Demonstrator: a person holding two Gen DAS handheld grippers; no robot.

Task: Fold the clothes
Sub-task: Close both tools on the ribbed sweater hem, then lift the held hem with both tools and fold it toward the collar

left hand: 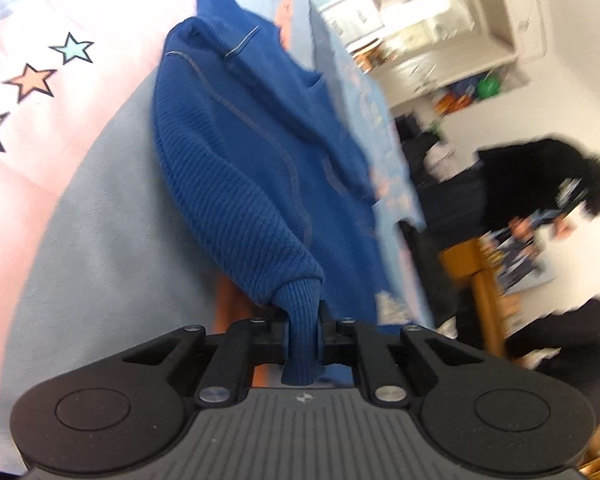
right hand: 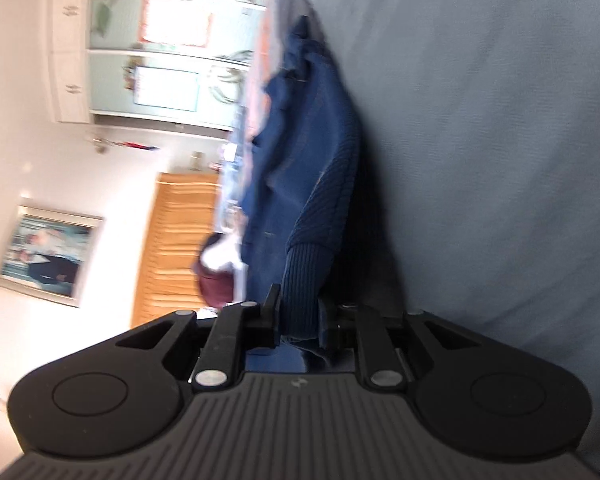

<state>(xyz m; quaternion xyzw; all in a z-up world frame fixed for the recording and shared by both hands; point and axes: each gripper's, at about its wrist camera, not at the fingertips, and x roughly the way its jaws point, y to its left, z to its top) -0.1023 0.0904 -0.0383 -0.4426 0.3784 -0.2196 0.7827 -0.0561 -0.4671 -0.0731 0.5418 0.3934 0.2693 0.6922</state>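
No readable writing shows in either view; the only mark is a small pale emblem on the ribbed grey body of each gripper, too small to make out. In the left wrist view the left gripper (left hand: 303, 334) sits at the six o'clock edge with its jaws drawn narrow and pinching the ribbed cuff (left hand: 300, 344) of a blue knit sweater (left hand: 236, 168), whose sleeve and body run away toward twelve o'clock. The whole scene is rolled sideways, the bedspread (left hand: 80, 240) filling the nine o'clock side with its pink and pale blue fabric and printed stars (left hand: 32, 82), while white shelving (left hand: 440, 12) stands at one o'clock and a blurred person in dark clothing (left hand: 540, 184) at three o'clock. In the right wrist view the right gripper (right hand: 300, 316) also sits at six o'clock, jaws narrow and clamped on the other ribbed cuff (right hand: 304, 288) of the same sweater (right hand: 324, 152), which stretches up toward twelve o'clock. Here the roll goes the other way: plain blue-grey bedding (right hand: 500, 160) fills the three o'clock side, and only this view shows a framed picture (right hand: 44, 256) at nine o'clock, a wooden slatted piece (right hand: 180, 248) near the centre and a white cupboard (right hand: 152, 52) at eleven o'clock.
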